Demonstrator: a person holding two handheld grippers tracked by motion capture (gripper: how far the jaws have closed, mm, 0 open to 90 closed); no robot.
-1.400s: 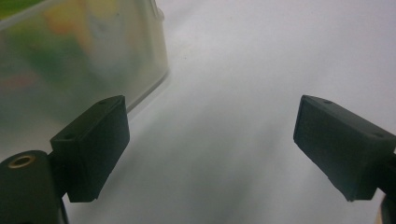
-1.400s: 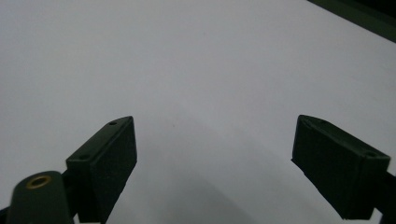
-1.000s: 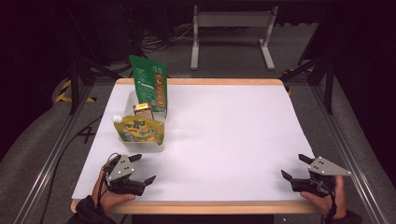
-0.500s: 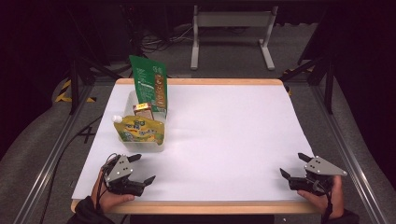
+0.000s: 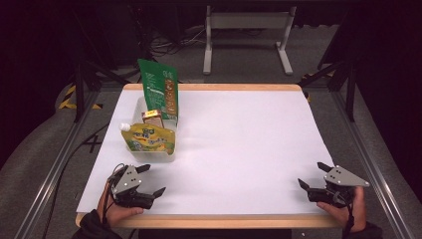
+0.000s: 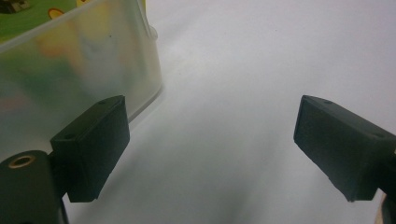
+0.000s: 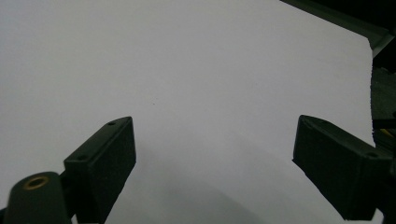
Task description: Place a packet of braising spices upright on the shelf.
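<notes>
With both my left gripper [image 5: 148,180] and my right gripper [image 5: 310,176] spread wide and empty, the translucent plastic bin [image 5: 152,156] beside my left jaws held a yellow-green spouted pouch [image 5: 149,140], judged soft, light and best pinched at its stiff top seam.

The table [image 5: 239,129] carries a white top edged in pale wood along its far and near sides, brightly lit while the room around it falls to near black – no wall can be made out. Grey floor [image 5: 239,55] lies beyond and to both sides. A grey metal stand [image 5: 247,30] with two legs sits past the far edge, with loose cables [image 5: 174,45] on the floor to its left. Metal rails [image 5: 54,164] run along both sides of the table – dark struts [image 5: 343,69] rise at the far corners. Yellow-black tape [image 5: 69,99] marks the floor at the left
</notes>
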